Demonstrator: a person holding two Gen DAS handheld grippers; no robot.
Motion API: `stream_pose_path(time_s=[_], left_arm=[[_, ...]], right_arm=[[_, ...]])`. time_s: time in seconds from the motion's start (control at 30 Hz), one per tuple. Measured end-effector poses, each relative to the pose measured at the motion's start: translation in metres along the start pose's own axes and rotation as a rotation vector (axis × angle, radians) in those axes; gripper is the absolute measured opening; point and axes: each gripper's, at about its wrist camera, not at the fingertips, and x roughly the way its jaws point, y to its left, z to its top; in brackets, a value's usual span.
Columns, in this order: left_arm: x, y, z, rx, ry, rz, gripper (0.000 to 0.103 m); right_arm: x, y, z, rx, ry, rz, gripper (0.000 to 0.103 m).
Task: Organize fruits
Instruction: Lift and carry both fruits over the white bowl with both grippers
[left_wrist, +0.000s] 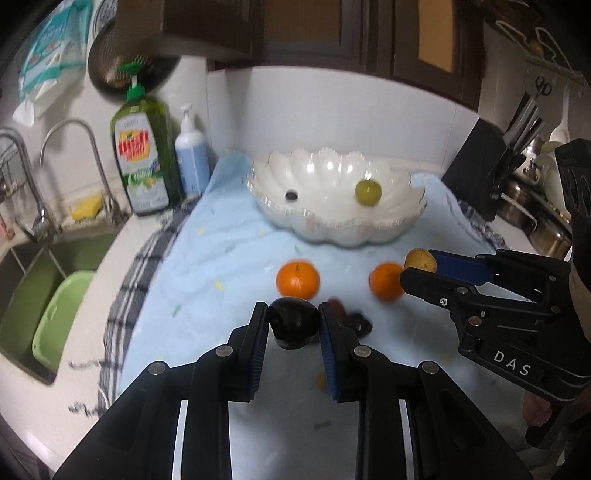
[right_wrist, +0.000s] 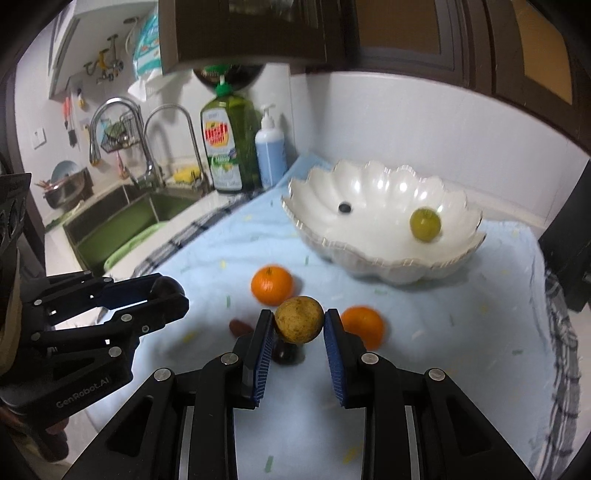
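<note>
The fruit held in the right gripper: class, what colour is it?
Yellowish-brown and speckled; the fruit between the right gripper pads shows best in the right wrist view.

A towel covers the counter, and the scalloped bowl stands on it at the upper right of the right wrist frame, with a grape and a small berry inside. Two oranges lie on the towel below the bowl. Two bottles stand behind the towel's upper left corner, and the sink lies left of them.
</note>
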Motion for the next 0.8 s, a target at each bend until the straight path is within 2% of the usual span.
stream_pose_path(time_s=[0.13,0.37,0.8], left_arm=[[-0.006,-0.003,0.017,0.018,-0.055,0.009,0.028],[-0.008,-0.011,0.041,0.032,-0.105,-0.001,0.028],[0.017,-0.014,0.09,0.01,-0.12,-0.026,0.028]], right_arm=[[-0.011,-0.005,0.013,-0.01,-0.06,-0.021,0.029],[-0.019,-0.02,0.031,0.009,-0.127,-0.045,0.029],[-0.006,-0.054,0.066,0.062,-0.149,-0.083,0.029]])
